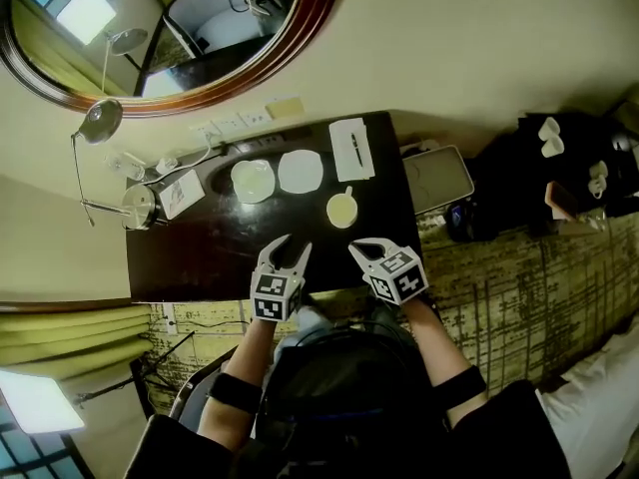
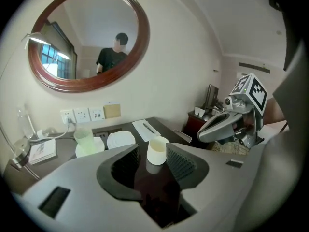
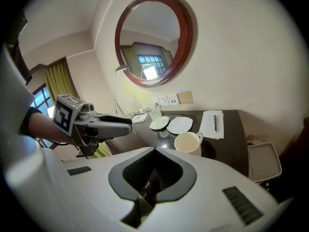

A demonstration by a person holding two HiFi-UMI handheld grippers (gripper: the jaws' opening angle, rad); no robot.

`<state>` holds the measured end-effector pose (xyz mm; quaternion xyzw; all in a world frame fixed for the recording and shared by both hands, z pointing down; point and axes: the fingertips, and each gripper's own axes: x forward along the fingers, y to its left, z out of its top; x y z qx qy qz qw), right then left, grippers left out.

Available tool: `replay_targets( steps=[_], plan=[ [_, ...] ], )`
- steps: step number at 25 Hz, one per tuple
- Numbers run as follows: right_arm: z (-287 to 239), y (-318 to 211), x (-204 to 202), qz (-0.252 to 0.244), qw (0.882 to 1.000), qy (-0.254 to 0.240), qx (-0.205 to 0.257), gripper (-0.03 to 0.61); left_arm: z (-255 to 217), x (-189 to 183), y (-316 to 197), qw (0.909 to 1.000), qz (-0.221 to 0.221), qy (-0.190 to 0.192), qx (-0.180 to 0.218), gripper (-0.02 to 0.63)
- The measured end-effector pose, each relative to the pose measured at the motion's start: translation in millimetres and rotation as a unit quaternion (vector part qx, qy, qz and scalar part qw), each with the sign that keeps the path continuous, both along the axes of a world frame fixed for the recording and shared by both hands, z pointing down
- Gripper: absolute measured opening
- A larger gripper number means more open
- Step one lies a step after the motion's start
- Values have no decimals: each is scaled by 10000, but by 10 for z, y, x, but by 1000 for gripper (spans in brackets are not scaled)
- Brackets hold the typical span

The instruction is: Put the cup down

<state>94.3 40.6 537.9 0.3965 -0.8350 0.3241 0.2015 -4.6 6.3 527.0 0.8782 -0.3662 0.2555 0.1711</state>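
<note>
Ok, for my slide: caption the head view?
Cup on the dark desk; left gripper open, right gripper shut, both clear of it.

cream cup (image 1: 341, 210) 1 | green cup (image 1: 252, 180) 1 | saucers (image 1: 300, 171) (image 1: 239, 194) 2 | pen (image 1: 356, 149) 1 | paper (image 1: 344, 133) 1 | mirror (image 1: 170, 28) 1

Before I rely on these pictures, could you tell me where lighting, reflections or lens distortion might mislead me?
Head view: dim overall, the dark desk swallows detail, and the bright patch at lower left is blown out. Left gripper view: strong fisheye with black corners; the glossy desk mirrors the cup. Right gripper view: same fisheye bend, with a bright window reflected in the mirror.
</note>
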Motion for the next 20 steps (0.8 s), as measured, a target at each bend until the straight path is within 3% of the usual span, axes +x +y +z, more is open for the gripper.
replay_targets(
  steps=[8, 20],
  plan=[
    [-47, -112, -259, -348, 9993, 71, 112, 9, -95, -587, -63, 9958, -909, -108, -40, 1],
    [-59, -214, -770, -794, 9966, 122, 155, 9, -7, -1353, 66, 9833, -1790, -47, -314, 0]
  ],
)
